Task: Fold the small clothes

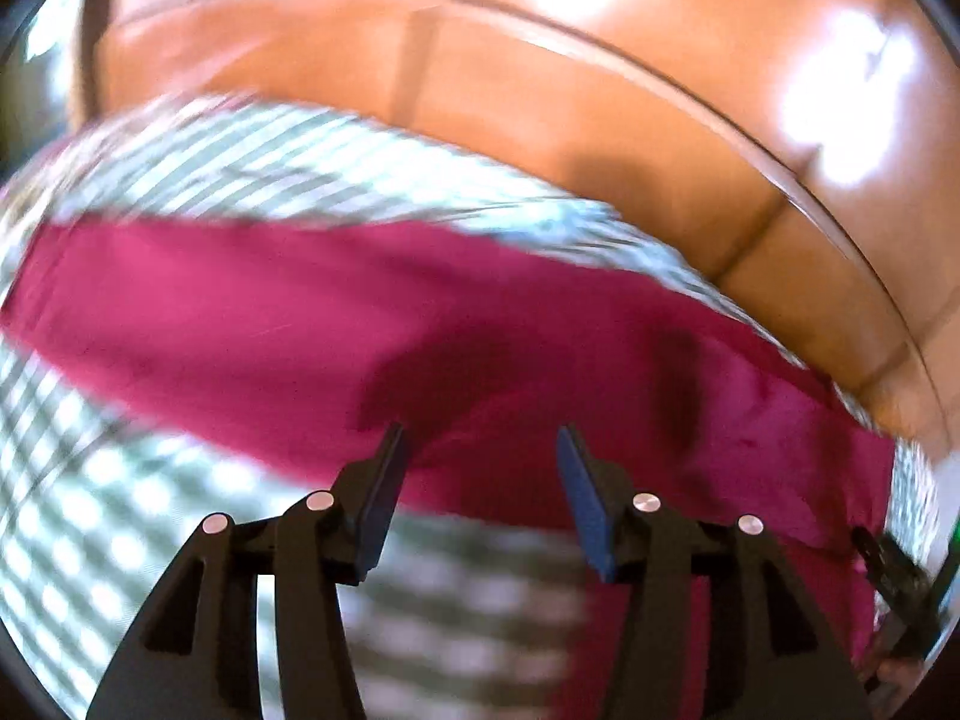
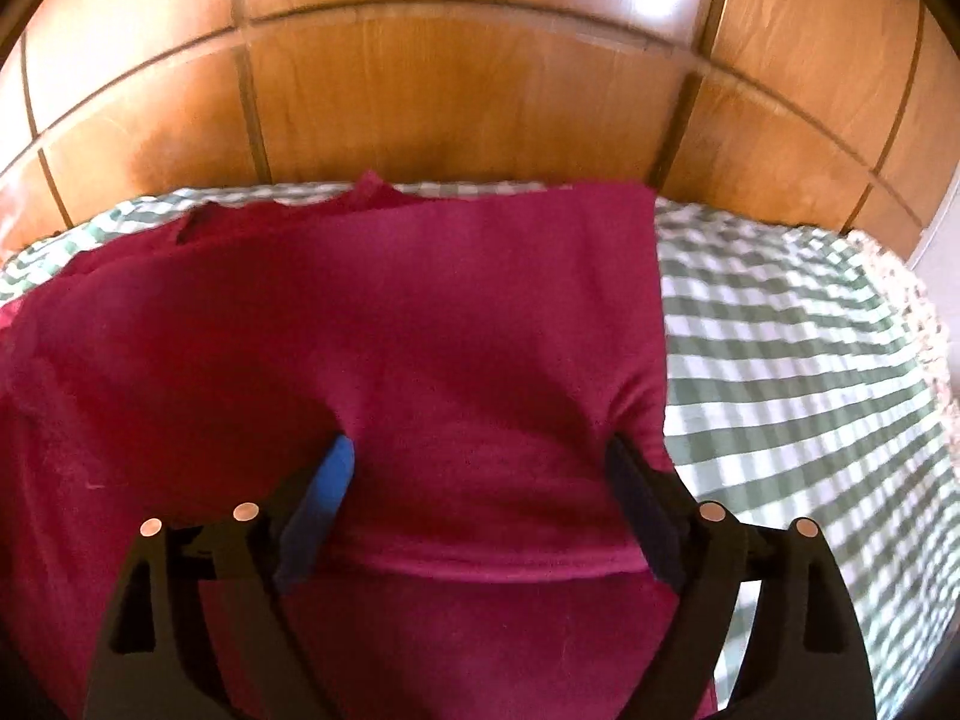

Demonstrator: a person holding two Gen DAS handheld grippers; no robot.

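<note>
A magenta-red knit garment lies flat on a green-and-white checked cloth that covers the surface in front of a glossy orange-brown wooden panelled wall. In the right wrist view the garment reaches from the near edge of the checked cloth up to the foot of the wooden wall, and its right edge runs as a straight line away from the camera toward that wall. A folded layer lies on top, with a hemmed edge curving across just in front of the right gripper. At the far end, close to the wall, a small notch-like opening and a raised point of fabric show, which may be the neckline, though that is not certain.

In the left wrist view, which is blurred, the garment shows as a long band whose long axis runs across the picture from upper left to lower right, with checked cloth on both its long sides and the wooden wall beyond.

The left gripper hangs over the near edge of the garment with its black fingers spread apart and nothing between them. The right gripper's jaws are also spread wide; the fabric bulges up between the blue-padded fingers, dimpling where each tip presses into it, but the pads are not closed on it.

No brand, label or writing can be read on anything.
</note>
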